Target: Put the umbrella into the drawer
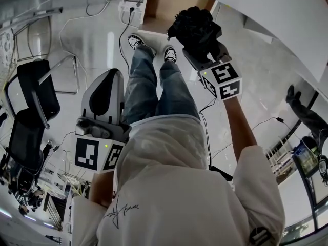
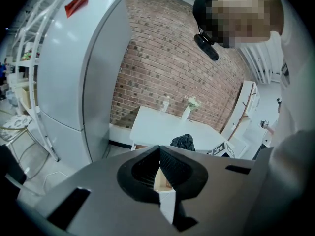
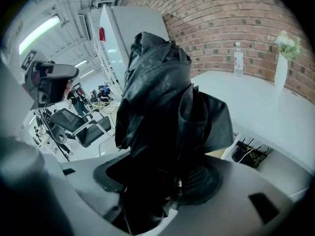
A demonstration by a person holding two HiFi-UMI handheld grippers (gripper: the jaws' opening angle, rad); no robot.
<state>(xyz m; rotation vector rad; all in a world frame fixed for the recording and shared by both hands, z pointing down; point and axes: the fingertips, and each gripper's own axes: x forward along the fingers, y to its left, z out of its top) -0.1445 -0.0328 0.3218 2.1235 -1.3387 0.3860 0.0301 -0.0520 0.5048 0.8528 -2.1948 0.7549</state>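
Note:
A folded black umbrella (image 1: 193, 25) sticks up out of my right gripper (image 1: 205, 50), which is shut on it. In the right gripper view the umbrella (image 3: 165, 112) fills the middle and hides the fingertips of the right gripper (image 3: 172, 181). It hangs in the air in front of the open wooden drawer (image 1: 169, 4) under the white table (image 1: 266, 14). My left gripper (image 1: 107, 86) is held low at the left by my hip, shut on nothing. From the left gripper (image 2: 160, 148) the umbrella (image 2: 183, 141) shows ahead, against the table (image 2: 157, 124).
Black office chairs (image 1: 31, 94) stand at the left. A power strip with cables (image 1: 128, 6) lies on the floor near my shoes. A tall white fridge (image 2: 74, 73) stands against the brick wall (image 2: 167, 58). A vase (image 3: 282, 58) and a bottle (image 3: 237, 58) stand on the table.

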